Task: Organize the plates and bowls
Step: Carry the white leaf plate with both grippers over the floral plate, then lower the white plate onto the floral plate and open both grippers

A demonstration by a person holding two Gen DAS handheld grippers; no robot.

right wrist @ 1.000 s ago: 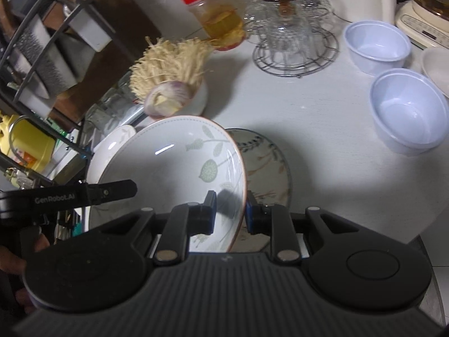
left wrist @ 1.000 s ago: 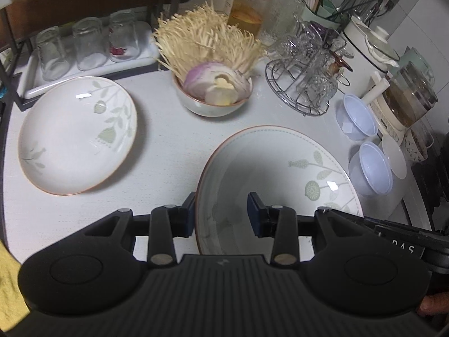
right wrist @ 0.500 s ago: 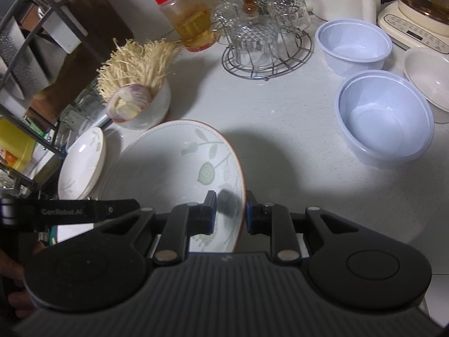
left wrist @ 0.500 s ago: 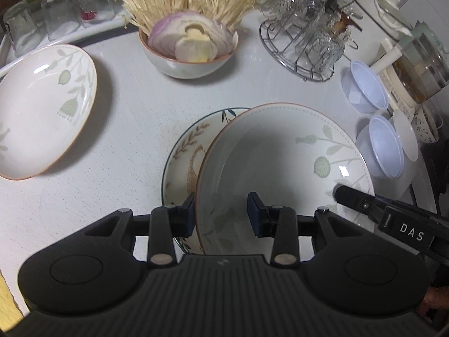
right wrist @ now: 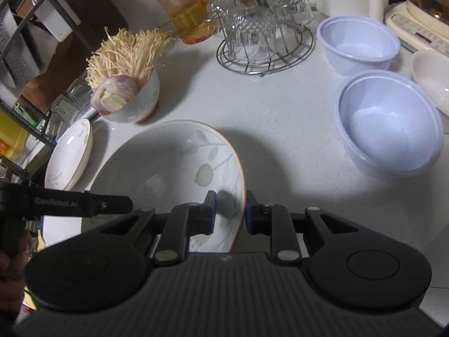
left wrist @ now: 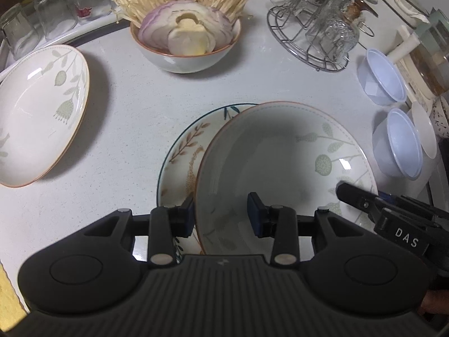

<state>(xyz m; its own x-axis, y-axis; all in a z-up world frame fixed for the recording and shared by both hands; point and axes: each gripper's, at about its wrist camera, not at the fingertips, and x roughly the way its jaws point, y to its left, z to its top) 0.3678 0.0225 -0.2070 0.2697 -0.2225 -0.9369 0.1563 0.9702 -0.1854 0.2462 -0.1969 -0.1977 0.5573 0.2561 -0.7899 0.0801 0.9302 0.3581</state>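
Here I pinch the glazed plate (left wrist: 280, 163) rim: left gripper (left wrist: 221, 216) at 9 o'clock, right gripper (right wrist: 230, 210) at 3; rigid, slippery, breakable.

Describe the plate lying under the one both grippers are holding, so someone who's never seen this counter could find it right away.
Start at the wire rack of glass cups at the back of the white counter and come toward the near edge. There the plate lies half hidden under the held plate. It alone has a dark rim and brown leaf sprigs; its neighbours have orange rims and pale green leaves.
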